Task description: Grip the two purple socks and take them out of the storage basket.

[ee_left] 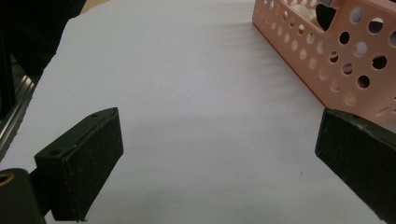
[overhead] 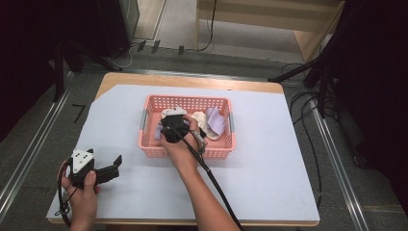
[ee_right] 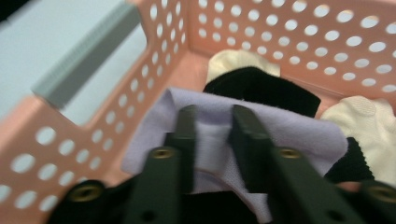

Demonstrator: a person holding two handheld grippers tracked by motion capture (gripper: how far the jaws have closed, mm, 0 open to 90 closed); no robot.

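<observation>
Lilac cloth (ee_right: 261, 126) pinched between the closed fingers of the right gripper (ee_right: 212, 135) inside the pink basket (overhead: 153, 150), left gripper (overhead: 111, 167) held over the desk (overhead: 269, 159), fingers spread apart.

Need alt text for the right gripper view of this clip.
The right hand-held gripper pinches a fold of lilac cloth inside a pink perforated basket. Black cloth and cream cloth lie behind it.

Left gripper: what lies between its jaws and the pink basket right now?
Nothing but bare white table cover. In the left gripper view the left gripper stands open, with the pink basket beyond to the right. The high view shows the same gap.
</observation>
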